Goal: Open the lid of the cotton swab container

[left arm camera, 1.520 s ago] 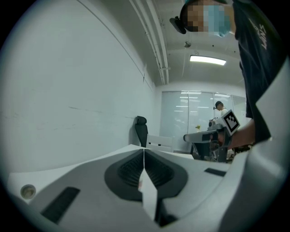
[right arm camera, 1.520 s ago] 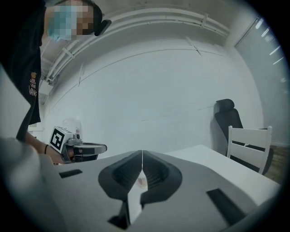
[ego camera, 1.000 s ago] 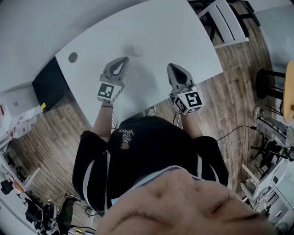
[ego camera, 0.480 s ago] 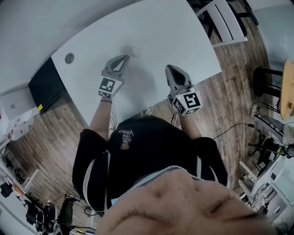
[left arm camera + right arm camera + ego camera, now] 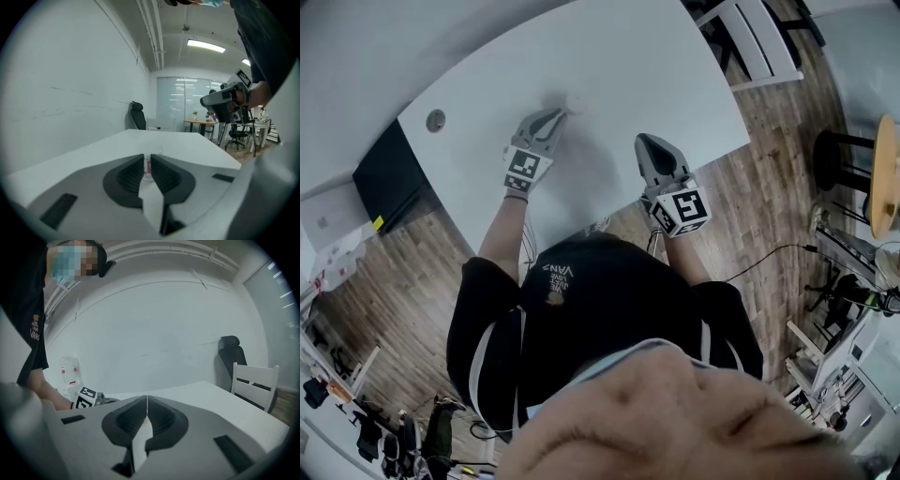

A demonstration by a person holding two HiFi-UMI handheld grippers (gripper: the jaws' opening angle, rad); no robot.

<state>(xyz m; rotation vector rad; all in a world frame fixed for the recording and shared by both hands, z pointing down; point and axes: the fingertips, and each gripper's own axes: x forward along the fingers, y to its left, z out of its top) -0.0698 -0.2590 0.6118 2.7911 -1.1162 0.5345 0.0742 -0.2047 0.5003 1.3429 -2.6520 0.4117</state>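
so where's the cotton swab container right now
The container stands on the white table, left of centre in the head view, just beyond the tips of the left gripper.

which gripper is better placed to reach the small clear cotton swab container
Left. The left gripper sits right at the small clear cotton swab container, seen through its narrow jaw gap; the right gripper is shut, farther off.

Cotton swab container (image 5: 575, 101) is just a pale speck at 1 o'clock off the left gripper (image 5: 555, 116) in the head view, so the lid's too small to read. In the left gripper view the jaws cover all but a sliver of the container (image 5: 148, 167). There's also a pale bit (image 5: 146, 422) low in the right gripper's (image 5: 147, 397) jaw gap — can't tell what.
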